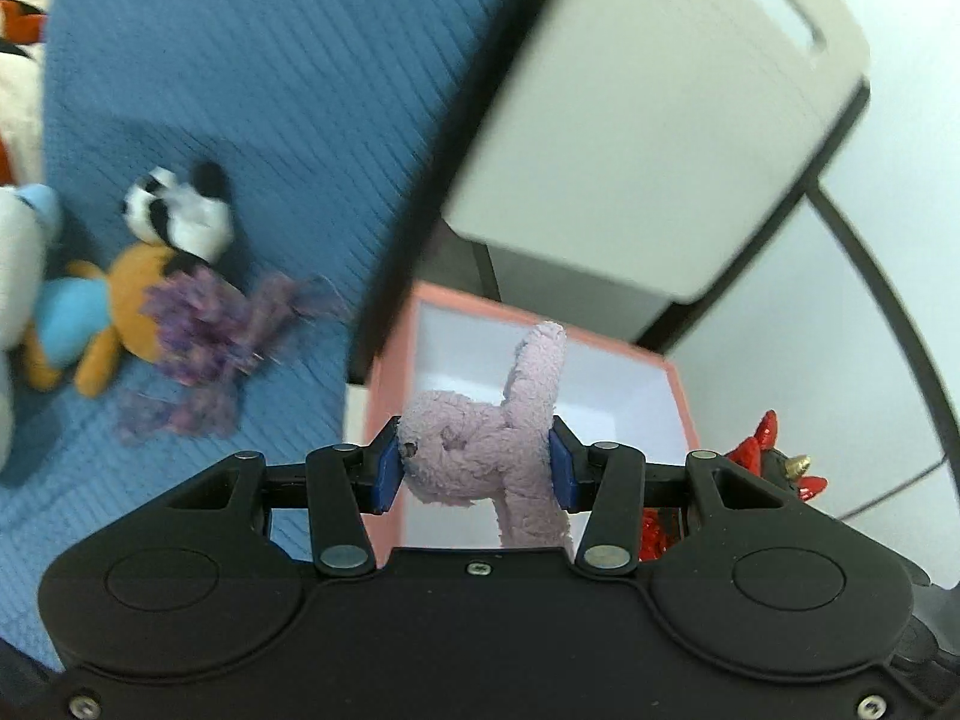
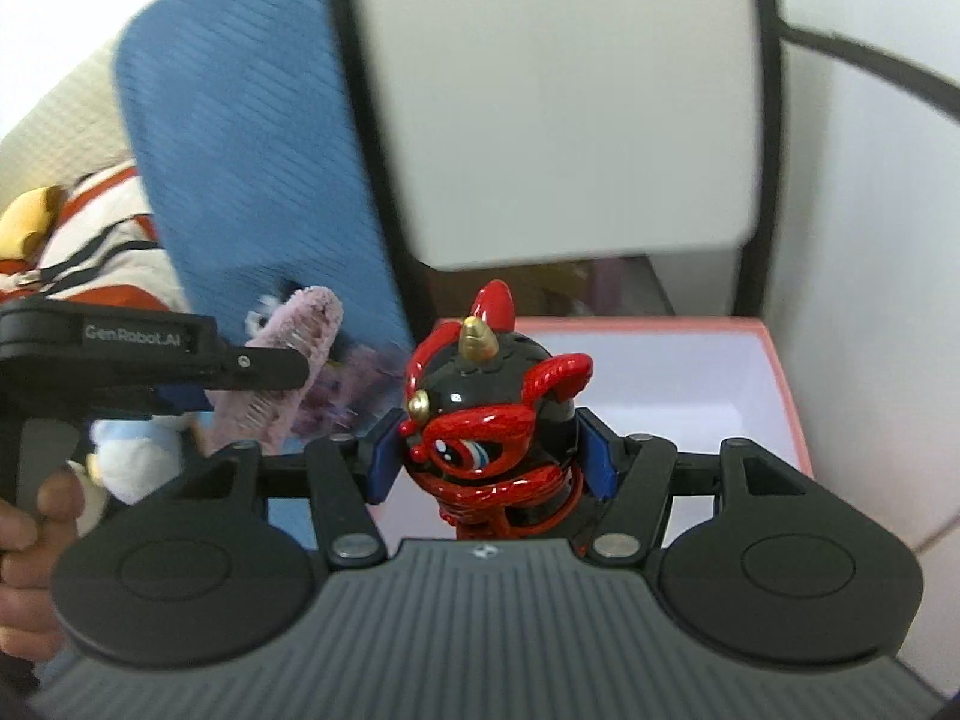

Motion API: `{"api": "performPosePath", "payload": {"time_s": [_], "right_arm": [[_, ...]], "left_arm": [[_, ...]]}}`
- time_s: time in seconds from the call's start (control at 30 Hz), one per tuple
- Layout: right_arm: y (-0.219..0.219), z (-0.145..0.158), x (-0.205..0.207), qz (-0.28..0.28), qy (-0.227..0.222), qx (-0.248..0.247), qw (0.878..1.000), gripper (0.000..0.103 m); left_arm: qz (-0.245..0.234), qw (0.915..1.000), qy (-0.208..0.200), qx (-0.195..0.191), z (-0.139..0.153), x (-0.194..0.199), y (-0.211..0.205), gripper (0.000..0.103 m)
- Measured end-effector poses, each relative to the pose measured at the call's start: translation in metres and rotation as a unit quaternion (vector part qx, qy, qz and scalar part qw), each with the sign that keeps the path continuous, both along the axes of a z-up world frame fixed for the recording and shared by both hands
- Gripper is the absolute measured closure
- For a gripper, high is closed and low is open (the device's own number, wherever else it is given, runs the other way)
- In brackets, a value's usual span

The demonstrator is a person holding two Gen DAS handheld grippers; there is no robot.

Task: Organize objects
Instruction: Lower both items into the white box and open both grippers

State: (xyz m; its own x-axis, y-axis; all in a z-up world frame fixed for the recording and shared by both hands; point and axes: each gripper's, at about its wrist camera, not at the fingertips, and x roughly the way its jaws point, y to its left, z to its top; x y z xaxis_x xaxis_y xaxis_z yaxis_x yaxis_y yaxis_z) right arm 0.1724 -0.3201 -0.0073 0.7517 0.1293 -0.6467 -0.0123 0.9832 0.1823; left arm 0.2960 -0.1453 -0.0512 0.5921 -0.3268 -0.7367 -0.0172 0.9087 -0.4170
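My left gripper [image 1: 474, 468] is shut on a pink plush rabbit [image 1: 480, 444] and holds it over the near rim of an open pink box [image 1: 681, 396] with a white inside. My right gripper [image 2: 489, 459] is shut on a red and black glossy figurine with gold horns [image 2: 492, 420], held above the same pink box [image 2: 780, 372]. The figurine also shows at the right edge of the left wrist view [image 1: 774, 462]. The left gripper with the rabbit [image 2: 282, 372] shows at the left of the right wrist view.
A blue blanket [image 1: 240, 90] carries several plush toys: an orange and blue one [image 1: 102, 324], a black and white one [image 1: 180, 210] and a purple fuzzy one [image 1: 210, 336]. A white cabinet [image 1: 648, 120] with black frame stands behind the box. A striped plush [image 2: 102, 228] lies far left.
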Motion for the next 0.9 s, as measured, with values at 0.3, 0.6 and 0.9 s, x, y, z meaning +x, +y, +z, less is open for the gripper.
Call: {"api": "performPosePath", "payload": {"time_s": [0.3,0.6,0.9], "right_arm": [[-0.057,-0.066,0.002,-0.046,0.065,0.006,0.997,0.041],[-0.076,-0.118,0.007,-0.042,0.123,0.01,0.991,0.041],[-0.077,-0.137,0.018,-0.024,0.141,0.009,0.99,0.042]], "left_arm": [[-0.055,0.996,0.065,0.027,-0.061,0.018,-0.068,0.058],[-0.088,0.9881,0.12,0.041,-0.112,0.029,-0.1,0.058],[-0.088,0.9854,0.137,0.049,-0.132,0.032,-0.105,0.058]]}}
